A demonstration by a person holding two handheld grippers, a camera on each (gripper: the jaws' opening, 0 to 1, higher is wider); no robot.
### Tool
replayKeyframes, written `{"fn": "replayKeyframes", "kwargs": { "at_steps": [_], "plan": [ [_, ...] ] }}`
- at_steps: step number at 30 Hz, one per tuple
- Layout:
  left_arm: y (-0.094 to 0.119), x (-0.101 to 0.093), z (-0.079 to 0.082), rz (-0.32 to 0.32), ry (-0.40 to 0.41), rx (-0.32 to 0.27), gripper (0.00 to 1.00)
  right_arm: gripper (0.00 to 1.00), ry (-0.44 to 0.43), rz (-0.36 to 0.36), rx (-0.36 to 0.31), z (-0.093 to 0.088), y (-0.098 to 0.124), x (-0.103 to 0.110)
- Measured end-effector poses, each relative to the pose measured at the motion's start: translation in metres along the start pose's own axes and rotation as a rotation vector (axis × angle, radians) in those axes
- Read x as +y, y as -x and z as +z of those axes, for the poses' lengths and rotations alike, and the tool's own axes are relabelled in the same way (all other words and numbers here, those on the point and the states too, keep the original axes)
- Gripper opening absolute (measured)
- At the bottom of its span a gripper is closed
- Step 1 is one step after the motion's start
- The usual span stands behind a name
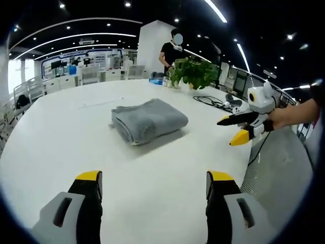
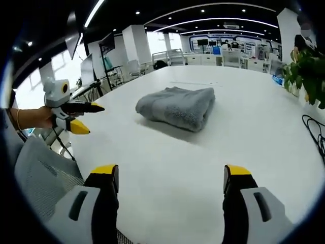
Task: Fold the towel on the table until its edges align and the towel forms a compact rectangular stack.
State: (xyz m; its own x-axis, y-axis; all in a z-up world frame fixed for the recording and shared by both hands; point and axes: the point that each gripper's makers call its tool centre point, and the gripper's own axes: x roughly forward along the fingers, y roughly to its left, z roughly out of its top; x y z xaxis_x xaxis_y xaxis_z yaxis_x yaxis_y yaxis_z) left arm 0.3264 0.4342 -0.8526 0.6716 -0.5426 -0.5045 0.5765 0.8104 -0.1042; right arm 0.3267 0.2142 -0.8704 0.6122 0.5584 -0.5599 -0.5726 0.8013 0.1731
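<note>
Towel (image 1: pixel 149 120): grey terry, plush nap, folded into a thick soft-edged rectangular stack; rounded fold faces my left view. Lies mid-surface, apart from both tools.
Surface (image 1: pixel 61 132): smooth matte white, broad, curved rim.
My left hand-held gripper (image 1: pixel 151 184): 2 black jaws with yellow tips, spread wide, nothing between, short of the towel.
My right hand-held gripper (image 2: pixel 171 178): same build, jaws wide apart, holding nothing.
Plant (image 1: pixel 194 71): leafy green, far edge.
Cable (image 1: pixel 212 100): thin black loops beside it.
</note>
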Motion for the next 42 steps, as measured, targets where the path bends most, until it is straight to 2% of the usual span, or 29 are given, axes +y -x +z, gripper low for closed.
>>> {"fn": "replayKeyframes", "kwargs": {
  "at_steps": [16, 36, 42],
  "plan": [
    [0.0002, -0.0035, -0.0015, -0.007, 0.002, 0.006, 0.87, 0.86, -0.025, 0.007, -0.003, -0.0031, -0.0009, 0.0038],
    [0.0033, -0.0016, 0.0029, 0.009, 0.024, -0.031, 0.91, 0.91, -0.040, -0.006, -0.021, -0.0022, 0.0006, -0.0014],
    [0.0041, -0.0040, 0.0016, 0.007, 0.014, -0.016, 0.92, 0.90, -0.056, -0.005, -0.037, -0.0015, 0.0029, -0.0002]
  ]
}}
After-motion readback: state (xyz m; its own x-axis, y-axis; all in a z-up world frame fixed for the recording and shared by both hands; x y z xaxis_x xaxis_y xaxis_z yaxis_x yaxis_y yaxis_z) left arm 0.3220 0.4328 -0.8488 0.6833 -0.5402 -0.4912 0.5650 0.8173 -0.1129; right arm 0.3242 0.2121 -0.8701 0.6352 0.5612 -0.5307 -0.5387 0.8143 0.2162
